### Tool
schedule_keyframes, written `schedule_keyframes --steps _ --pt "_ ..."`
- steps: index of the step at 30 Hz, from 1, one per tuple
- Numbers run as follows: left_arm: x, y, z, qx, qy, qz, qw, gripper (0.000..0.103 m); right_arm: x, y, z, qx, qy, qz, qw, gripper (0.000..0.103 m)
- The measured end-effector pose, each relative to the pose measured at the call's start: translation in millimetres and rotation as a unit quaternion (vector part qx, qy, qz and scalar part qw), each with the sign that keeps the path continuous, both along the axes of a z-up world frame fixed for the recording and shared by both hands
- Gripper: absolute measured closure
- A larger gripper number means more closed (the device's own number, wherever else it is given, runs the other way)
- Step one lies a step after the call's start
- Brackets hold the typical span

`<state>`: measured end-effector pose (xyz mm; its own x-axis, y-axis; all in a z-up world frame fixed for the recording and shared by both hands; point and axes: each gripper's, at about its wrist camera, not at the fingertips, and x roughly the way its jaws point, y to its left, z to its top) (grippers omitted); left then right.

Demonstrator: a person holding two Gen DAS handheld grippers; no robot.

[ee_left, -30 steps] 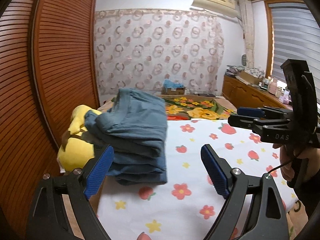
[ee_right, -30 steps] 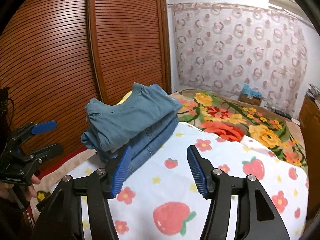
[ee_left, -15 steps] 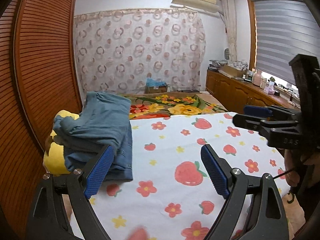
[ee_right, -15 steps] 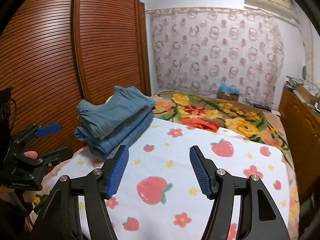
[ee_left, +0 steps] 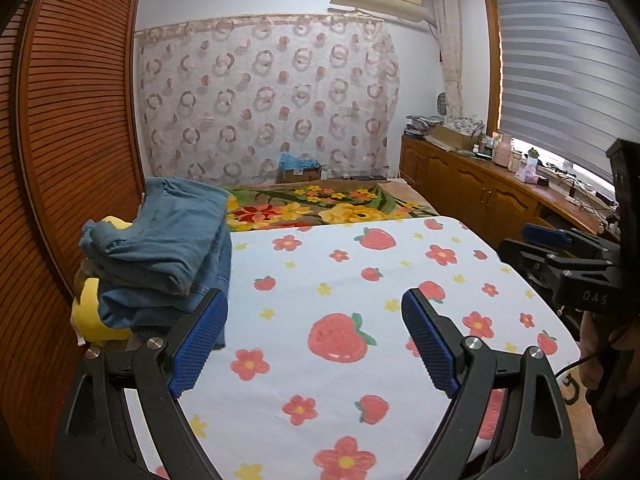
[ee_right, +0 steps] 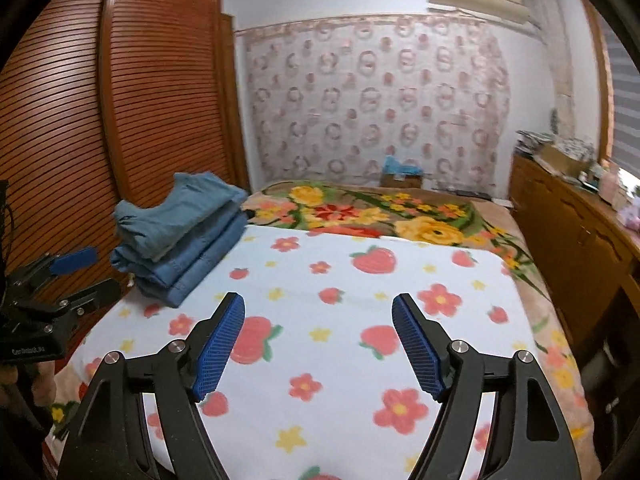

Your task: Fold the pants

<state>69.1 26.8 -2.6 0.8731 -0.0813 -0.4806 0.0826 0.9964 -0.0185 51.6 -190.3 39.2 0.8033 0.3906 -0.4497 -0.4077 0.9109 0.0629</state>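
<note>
Only the left wrist view shows a yellow plush (ee_left: 90,308) under the folded pants (ee_left: 168,252), stacked at the bed's (ee_left: 400,264) left edge. The left gripper (ee_left: 314,340) hovers over the bed, tilted down, jaws wide and empty; the right gripper's (ee_right: 318,344) jaws are opening, nothing between them.

Soft, even indoor light; daylight glows through the window blind (ee_left: 560,72) (slightly blown out at the sill). Fisheye bends the edges, corners vignette black; right view slightly blurred

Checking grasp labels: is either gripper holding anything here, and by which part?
Nothing is held. The left gripper is open and empty; the right gripper is opening, empty. The folded pants lie untouched.
</note>
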Motion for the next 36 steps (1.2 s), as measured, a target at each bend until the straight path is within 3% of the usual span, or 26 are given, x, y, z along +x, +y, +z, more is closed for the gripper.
schedule_keyframes --steps 12,24,36 --pt "-5.3 -19.3 9.9 -0.001 -0.004 -0.002 1.0000 0.014 -34.4 -2.3 12.3 0.011 -0.004 -0.050 0.999 0.025" --pt "-20.2 -18.6 49.4 -0.002 -0.035 0.003 0.9994 0.014 -74.1 6.6 28.2 0.023 -0.049 -0.074 0.996 0.025" --pt "-32.9 -12.3 60.4 -0.002 -0.048 0.012 0.9988 0.014 -88.0 5.6 14.1 0.025 -0.063 -0.073 0.995 0.025"
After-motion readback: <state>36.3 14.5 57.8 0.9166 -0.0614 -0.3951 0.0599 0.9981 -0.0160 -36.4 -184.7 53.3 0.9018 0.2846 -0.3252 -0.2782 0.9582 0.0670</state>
